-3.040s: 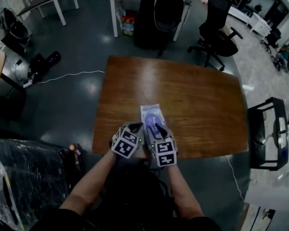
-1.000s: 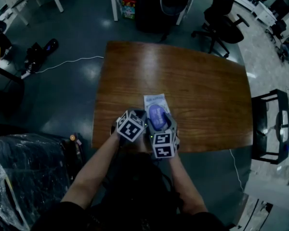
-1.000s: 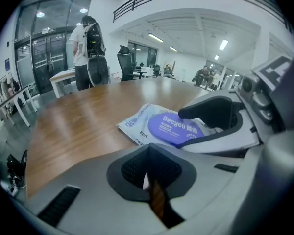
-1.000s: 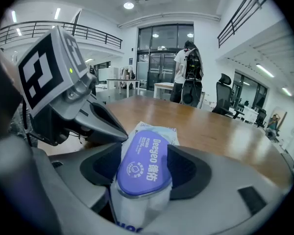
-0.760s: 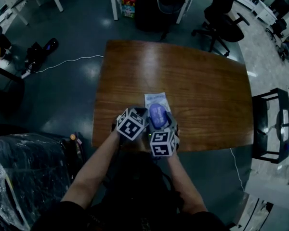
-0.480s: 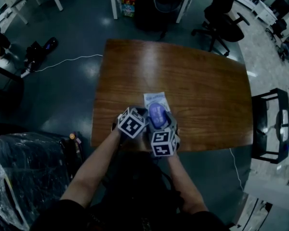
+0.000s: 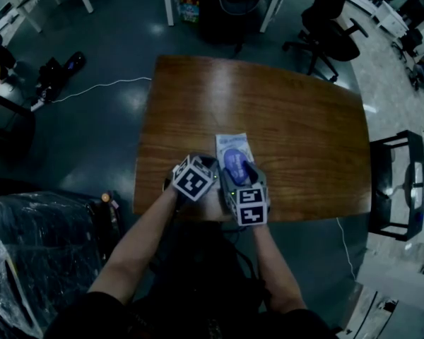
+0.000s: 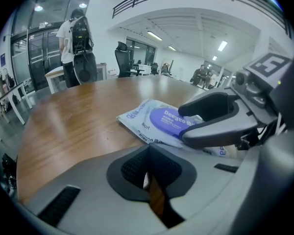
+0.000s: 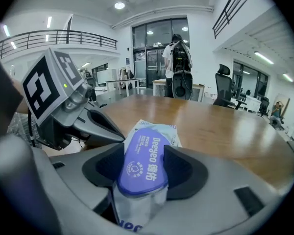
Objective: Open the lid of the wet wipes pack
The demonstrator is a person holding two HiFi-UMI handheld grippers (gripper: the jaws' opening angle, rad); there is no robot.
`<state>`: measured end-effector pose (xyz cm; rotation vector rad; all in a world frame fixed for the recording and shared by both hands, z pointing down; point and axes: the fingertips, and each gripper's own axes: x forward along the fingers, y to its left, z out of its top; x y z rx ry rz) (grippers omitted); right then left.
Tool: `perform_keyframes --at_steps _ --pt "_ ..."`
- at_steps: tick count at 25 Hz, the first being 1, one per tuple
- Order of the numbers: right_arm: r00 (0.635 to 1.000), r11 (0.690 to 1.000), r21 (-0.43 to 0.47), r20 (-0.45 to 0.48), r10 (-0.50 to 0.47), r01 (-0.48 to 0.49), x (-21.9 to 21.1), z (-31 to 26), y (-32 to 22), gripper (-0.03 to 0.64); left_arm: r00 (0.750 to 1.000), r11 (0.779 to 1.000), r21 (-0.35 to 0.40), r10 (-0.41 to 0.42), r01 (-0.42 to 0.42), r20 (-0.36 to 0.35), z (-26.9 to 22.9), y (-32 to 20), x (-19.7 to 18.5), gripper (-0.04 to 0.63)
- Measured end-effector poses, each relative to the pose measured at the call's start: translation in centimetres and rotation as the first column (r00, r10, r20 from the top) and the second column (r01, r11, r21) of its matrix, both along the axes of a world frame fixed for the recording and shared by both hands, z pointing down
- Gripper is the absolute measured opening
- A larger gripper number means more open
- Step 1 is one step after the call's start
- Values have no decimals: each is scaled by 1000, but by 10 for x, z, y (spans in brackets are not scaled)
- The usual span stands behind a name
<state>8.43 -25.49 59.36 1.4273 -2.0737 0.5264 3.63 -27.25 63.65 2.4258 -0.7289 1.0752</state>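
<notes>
Just closing, right hand-held gripper [image 9: 141, 164] clamps wipes pack [image 9: 154, 131]; left hand-held gripper [image 8: 148, 166], together, alongside.

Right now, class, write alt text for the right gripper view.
A wipes pack lies on a wooden table, its purple lid between the right gripper's jaws, which have just been closing onto it. The left gripper sits at left.

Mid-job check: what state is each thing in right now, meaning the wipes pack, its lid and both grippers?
wet wipes pack: lying flat on the table, near its front edge.
lid: down on the pack, not yet opened.
right gripper: jaws have just been closing, lid between them, pads against its two sides.
left gripper: jaws together, beside the pack, nothing clearly held.
</notes>
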Motion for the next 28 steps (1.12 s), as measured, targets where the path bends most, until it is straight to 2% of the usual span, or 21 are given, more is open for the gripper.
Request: perform_keyframes --at_steps 4,9,14,16,17,18,23,28 --pt "999 1000 3 35 -16 16 -1 -1 1 262 1000 1000 2 -1 1 16 -2 0 -1 6" --pt "996 999 -3 80 -32 32 3 0 1 259 998 997 44 -58 59 -9 -18 -14 -7 6" --pt "993 999 -13 111 -31 33 1 0 2 258 1000 999 32 6 -5 -8 -14 -6 11 6" --pt "994 1000 -13 106 21 -20 11 0 0 251 1000 1000 11 0 0 12 -5 -4 11 6" --pt "992 998 -12 104 66 -65 21 0 -2 58 1000 1000 7 -3 3 17 -2 -4 10 6" --pt "990 995 -13 104 97 -96 29 0 -3 11 1000 1000 6 -6 6 14 -1 -4 9 6" --pt "997 998 11 38 65 -65 21 -5 1 12 1000 1000 -11 -12 12 -18 -3 -3 9 6" --pt "999 998 40 13 49 -50 3 -12 1 233 999 1000 -23 -6 5 -39 -3 -2 11 6"
